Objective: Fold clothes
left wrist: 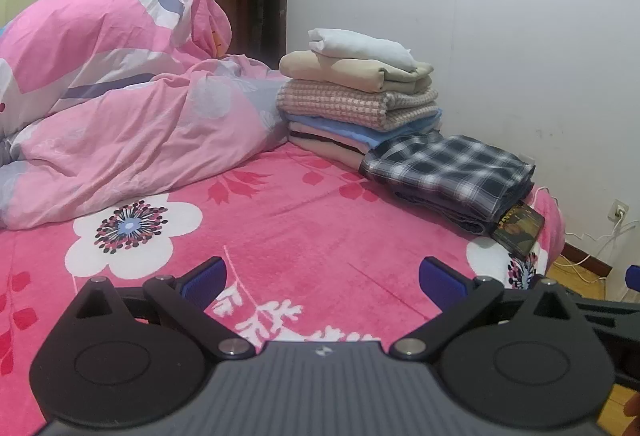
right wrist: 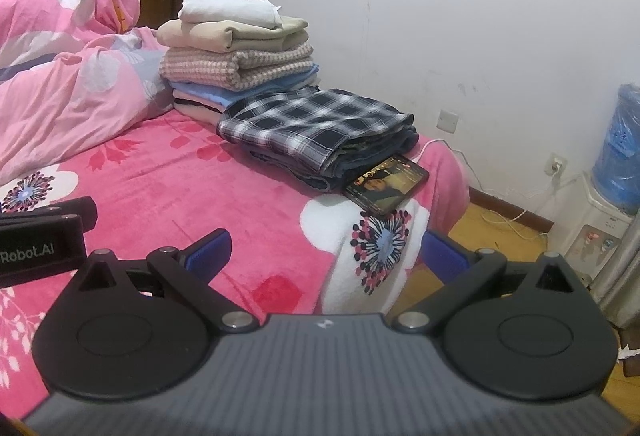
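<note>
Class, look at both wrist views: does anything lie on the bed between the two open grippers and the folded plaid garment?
Nothing visible does. Bare pink bedspread runs from the left gripper and right gripper to the plaid garment. A phone only lies at its near edge.

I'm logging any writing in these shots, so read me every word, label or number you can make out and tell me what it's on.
"Robot.AI": white letters on the black body of the left gripper, seen at the left edge of the right wrist view; the start may be cut off.
Phone beside the plaid shirt: small text along the screen's top edge, too blurred to read.
Small logo on each gripper's grey body: a mark, no readable letters.
</note>
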`<state>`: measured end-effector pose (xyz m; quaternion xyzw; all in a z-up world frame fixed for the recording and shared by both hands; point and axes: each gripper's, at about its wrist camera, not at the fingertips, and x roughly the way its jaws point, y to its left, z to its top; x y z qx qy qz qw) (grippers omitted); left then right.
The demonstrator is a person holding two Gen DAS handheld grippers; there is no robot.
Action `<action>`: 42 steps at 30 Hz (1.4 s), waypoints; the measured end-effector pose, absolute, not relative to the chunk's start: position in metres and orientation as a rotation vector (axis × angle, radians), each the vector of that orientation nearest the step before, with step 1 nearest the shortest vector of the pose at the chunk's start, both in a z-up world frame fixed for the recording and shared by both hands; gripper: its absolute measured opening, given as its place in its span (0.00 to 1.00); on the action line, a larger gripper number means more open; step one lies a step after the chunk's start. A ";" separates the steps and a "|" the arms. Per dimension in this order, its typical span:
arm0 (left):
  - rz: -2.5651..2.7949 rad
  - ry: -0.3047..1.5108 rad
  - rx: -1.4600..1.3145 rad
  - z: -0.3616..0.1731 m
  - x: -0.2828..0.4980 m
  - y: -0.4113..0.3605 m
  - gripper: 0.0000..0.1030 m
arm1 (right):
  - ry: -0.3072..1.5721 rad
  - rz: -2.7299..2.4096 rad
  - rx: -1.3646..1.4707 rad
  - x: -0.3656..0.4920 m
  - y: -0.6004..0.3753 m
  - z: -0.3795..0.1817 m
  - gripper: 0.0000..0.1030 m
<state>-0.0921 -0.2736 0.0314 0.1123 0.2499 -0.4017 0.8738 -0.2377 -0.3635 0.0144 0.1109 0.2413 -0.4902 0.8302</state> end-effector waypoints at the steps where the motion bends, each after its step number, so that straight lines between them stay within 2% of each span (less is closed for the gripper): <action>1: -0.839 0.522 0.235 0.031 -0.092 -0.274 1.00 | 0.512 -1.040 0.236 -0.238 -0.364 0.014 0.99; 42: -0.837 0.518 0.254 0.029 -0.097 -0.279 1.00 | 0.529 -1.050 0.258 -0.241 -0.368 0.009 0.99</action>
